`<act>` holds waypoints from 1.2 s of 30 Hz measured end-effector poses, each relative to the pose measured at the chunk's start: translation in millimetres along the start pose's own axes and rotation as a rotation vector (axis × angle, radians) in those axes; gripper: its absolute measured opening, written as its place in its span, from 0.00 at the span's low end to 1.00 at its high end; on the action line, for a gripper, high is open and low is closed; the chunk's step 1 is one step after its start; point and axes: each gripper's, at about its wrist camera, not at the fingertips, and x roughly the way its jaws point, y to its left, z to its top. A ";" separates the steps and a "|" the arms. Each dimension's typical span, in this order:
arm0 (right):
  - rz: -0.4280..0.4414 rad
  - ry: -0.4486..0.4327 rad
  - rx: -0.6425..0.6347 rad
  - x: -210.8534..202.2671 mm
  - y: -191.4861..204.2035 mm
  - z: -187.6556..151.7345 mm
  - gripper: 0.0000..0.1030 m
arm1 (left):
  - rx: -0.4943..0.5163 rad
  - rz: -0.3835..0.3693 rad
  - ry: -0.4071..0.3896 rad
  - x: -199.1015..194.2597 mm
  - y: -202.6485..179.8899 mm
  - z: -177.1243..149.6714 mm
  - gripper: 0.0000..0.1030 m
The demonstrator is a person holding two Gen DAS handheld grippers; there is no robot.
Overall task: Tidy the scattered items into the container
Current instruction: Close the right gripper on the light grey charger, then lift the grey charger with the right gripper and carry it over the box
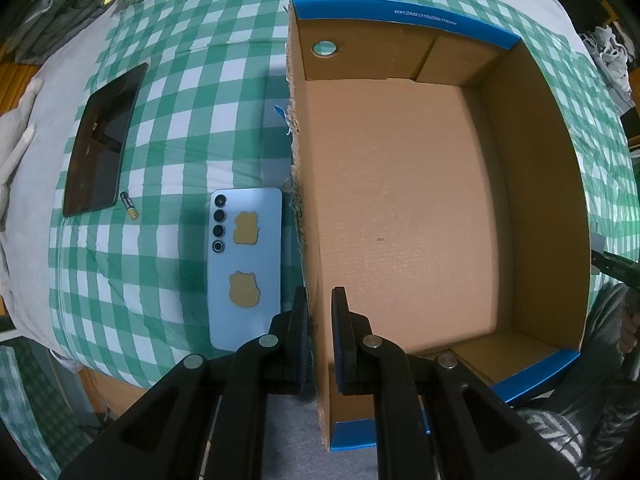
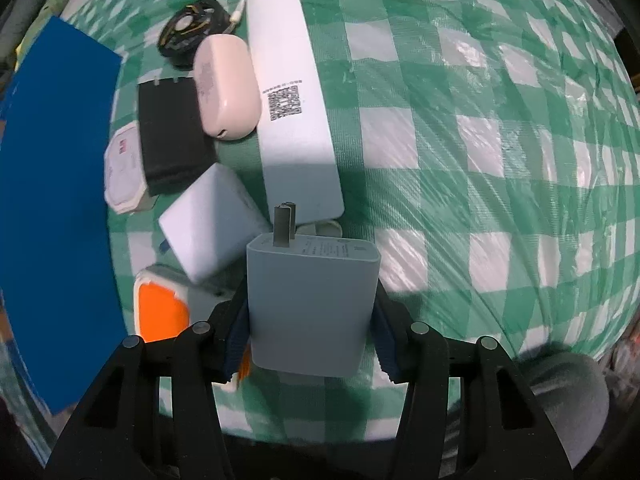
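1. The left gripper point(image 1: 320, 336) points straight down, its jaws clamped narrow on the torn left wall of an open cardboard box point(image 1: 536, 184), one finger outside and one inside.
2. The box has blue outer sides, a bare brown floor and a round hole in its far wall. It sits on a green and white checked cloth point(image 1: 192, 128).
3. Just beside the box's left wall lies a light blue phone point(image 1: 245, 268), back up, with two yellow bear-shaped stickers.
4. Further left lies a dark tablet point(image 1: 102, 142), with a small battery point(image 1: 129, 205) near its lower corner.
5. The right gripper point(image 2: 310, 332) also points down. A grey wall charger point(image 2: 310, 304) stands between its fingers, prongs pointing away, and the blue pads sit against its sides.
6. Beyond the charger, items cluster on the cloth point(image 2: 480, 140): a long white power bank point(image 2: 292, 112) with a QR code, a white adapter point(image 2: 212, 220), a pinkish-white case point(image 2: 226, 86), a black plug point(image 2: 170, 136), a coiled black cable point(image 2: 188, 34) and an orange and white item point(image 2: 160, 308).
7. The box's blue outer wall point(image 2: 56, 200) fills the left edge of the right wrist view.
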 end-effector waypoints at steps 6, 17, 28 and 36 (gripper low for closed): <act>-0.015 -0.030 -0.063 -22.7 12.0 -10.6 0.51 | 0.005 -0.001 0.002 -0.1 -0.9 -1.8 0.09; -0.004 -0.098 -0.151 -78.3 27.1 -19.7 0.51 | 0.026 0.005 -0.002 -4.0 -2.6 -6.9 0.09; 0.040 -0.155 -0.275 -119.6 75.1 -18.0 0.51 | 0.044 0.017 -0.006 -7.7 -4.8 -11.6 0.09; 0.067 -0.170 -0.389 -129.6 135.2 -16.8 0.51 | 0.051 0.020 -0.008 -8.6 -5.4 -13.2 0.09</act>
